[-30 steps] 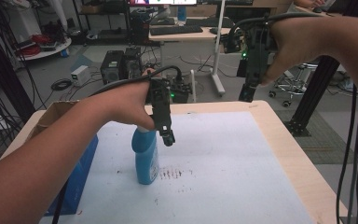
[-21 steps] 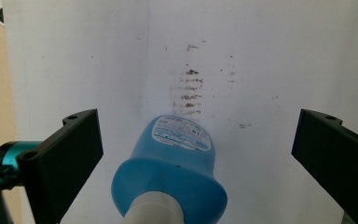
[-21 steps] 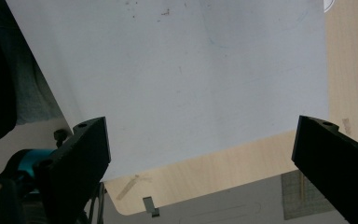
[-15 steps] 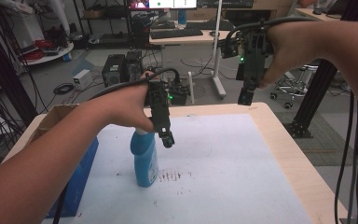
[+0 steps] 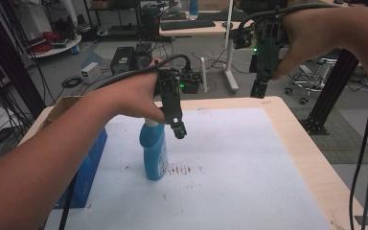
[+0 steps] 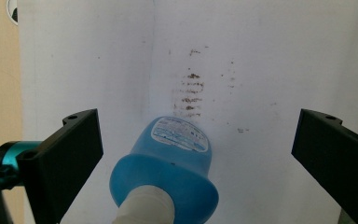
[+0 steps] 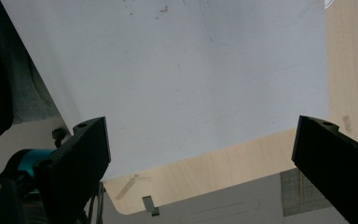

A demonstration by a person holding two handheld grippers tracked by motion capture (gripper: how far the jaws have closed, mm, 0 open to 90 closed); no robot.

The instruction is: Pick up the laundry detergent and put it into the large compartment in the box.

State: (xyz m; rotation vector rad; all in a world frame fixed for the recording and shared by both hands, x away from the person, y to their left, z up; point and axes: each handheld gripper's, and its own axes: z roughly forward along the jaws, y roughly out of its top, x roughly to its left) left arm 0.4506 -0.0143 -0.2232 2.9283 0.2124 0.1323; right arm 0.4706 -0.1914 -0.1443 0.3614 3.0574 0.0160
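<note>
A blue bottle (image 5: 154,153) with a white neck stands upright on the white mat (image 5: 230,172), left of centre. My left gripper (image 5: 179,132) hangs just above and to the right of the bottle's top. In the left gripper view the bottle (image 6: 168,172) lies below and between the wide-open jaws of my left gripper (image 6: 198,126), and neither jaw touches it. My right gripper (image 5: 258,92) is held high over the table's far edge. Seen from the right gripper view, it (image 7: 203,128) is open and empty over the mat (image 7: 191,70).
Brown smears (image 5: 182,170) mark the mat just right of the bottle. A blue box (image 5: 88,167) lies along the mat's left side, with a cardboard box (image 5: 57,108) behind it. The wooden table (image 5: 311,158) borders the mat. Desks, cables and equipment stand beyond.
My left gripper has edged slightly up and to the right beside the bottle's top. The right gripper has wavered a little in the air. The bottle has stayed put.
</note>
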